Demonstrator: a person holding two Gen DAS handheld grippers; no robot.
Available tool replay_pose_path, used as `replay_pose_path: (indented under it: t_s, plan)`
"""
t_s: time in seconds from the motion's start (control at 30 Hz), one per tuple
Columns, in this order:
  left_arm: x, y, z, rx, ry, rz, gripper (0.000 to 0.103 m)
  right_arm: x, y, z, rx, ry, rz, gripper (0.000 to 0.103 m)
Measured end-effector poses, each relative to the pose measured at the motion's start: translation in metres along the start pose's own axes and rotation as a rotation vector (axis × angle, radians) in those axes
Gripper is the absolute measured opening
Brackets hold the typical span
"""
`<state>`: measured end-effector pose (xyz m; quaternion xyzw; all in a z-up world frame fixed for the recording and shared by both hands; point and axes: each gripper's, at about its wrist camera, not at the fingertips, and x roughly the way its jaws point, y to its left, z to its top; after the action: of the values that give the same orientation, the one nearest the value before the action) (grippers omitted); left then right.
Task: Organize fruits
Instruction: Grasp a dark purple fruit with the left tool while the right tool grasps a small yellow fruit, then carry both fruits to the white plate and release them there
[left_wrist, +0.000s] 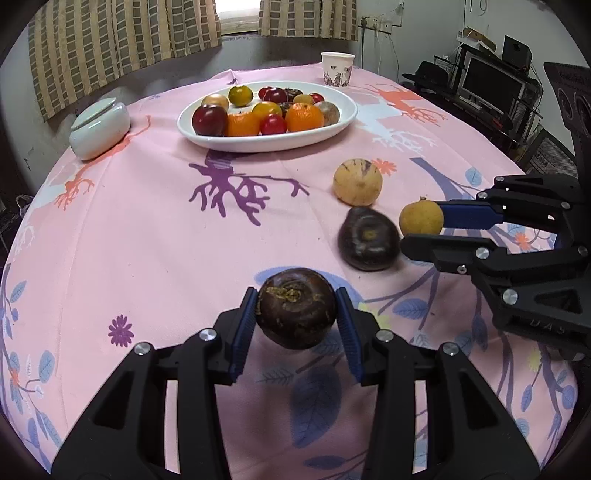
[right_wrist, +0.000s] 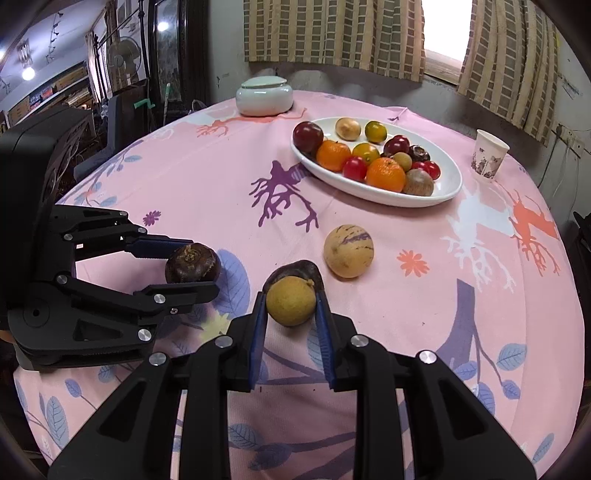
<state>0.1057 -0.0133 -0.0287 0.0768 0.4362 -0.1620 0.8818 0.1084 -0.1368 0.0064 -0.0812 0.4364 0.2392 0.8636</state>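
A room with checked curtains (right_wrist: 332, 33) and a window behind them holds a round worktop (left_wrist: 147, 229) under a pink cloth printed with branches and leaves. At its far side lies a white oval plate (left_wrist: 343, 110) that is already full of oranges, red and yellow fruits. Beside the plate stand a pale lidded jar (left_wrist: 99, 129) and a paper cup (left_wrist: 338, 68). On the cloth, between the plate and the claws, rest two loose fruits: a tan striped melon (right_wrist: 349, 256) and, just nearer, a dark fruit (left_wrist: 369, 240). The left claw (left_wrist: 295, 314) is closed on a dark brown round fruit (left_wrist: 296, 308), its blue pads pressing on both sides, and the fruit seems lifted a little from the cloth. The right claw (right_wrist: 291, 306) is nearly fully closed on a small yellow fruit (right_wrist: 291, 301), held directly in front of the dark fruit on the cloth. The plate lies ahead of both claws, across the worktop; from the left claw it is almost straight ahead, from the right claw ahead and to the right. I judge that both fruits must now travel forward to the plate, and that the left hand has the more direct way.
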Motion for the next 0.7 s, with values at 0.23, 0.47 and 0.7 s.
replay_pose_path:
  t_s: [0.23, 0.47, 0.7]
  plan:
    - [-0.013, -0.007, 0.017, 0.029, -0.024, 0.015, 0.043, -0.008, -0.007, 0.005, 0.026, -0.028, -0.011, 0.026]
    - [-0.016, -0.004, 0.046, 0.016, -0.037, 0.017, 0.043, -0.016, -0.017, 0.015, 0.030, -0.024, -0.018, 0.026]
    - [-0.010, 0.001, 0.085, -0.001, -0.062, 0.005, 0.043, -0.026, -0.049, 0.050, 0.029, -0.063, -0.079, 0.026]
